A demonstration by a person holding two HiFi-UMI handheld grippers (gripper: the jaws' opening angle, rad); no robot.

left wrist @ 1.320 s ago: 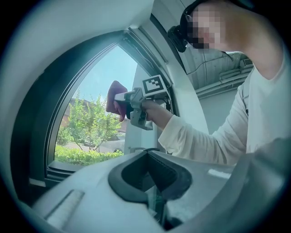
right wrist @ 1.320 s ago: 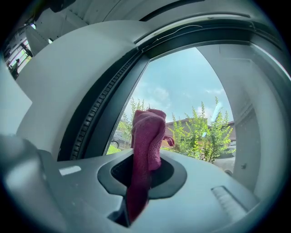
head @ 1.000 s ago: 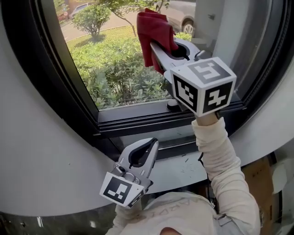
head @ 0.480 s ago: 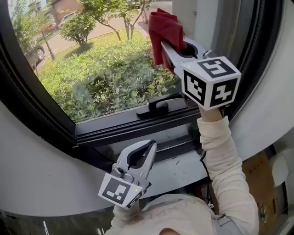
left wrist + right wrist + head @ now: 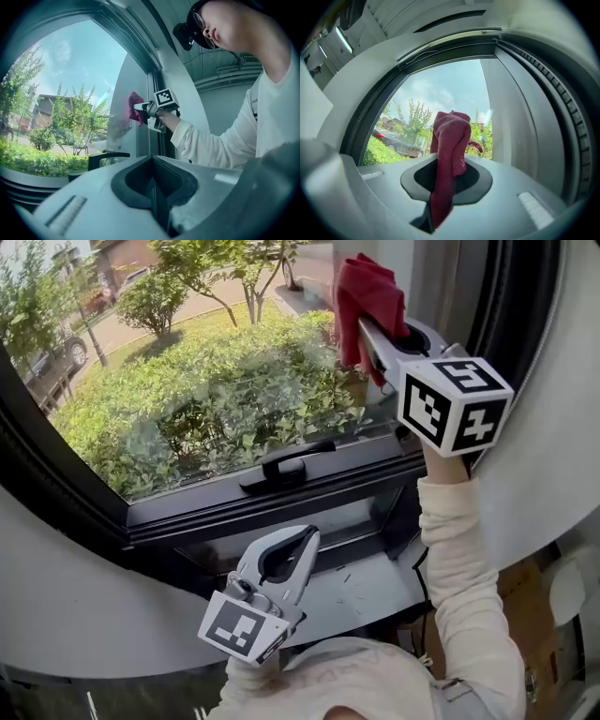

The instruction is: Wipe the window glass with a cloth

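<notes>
Daylit window bay, dark metal frame [image 5: 281, 507], pale curved wall. Right claw [image 5: 364, 329] clamped on red cloth [image 5: 368, 292], bunched against window glass [image 5: 216, 399] at upper right corner, beside the frame. Left claw [image 5: 307, 535] closed, empty, low by the sill. Judged mid-wipe: apply flat, even pressure; overlap passes toward left edge; steer clear of black lever handle [image 5: 281, 465] on bottom rail. Glass smooth, hazy in patches; cloth soft, nubby.
</notes>
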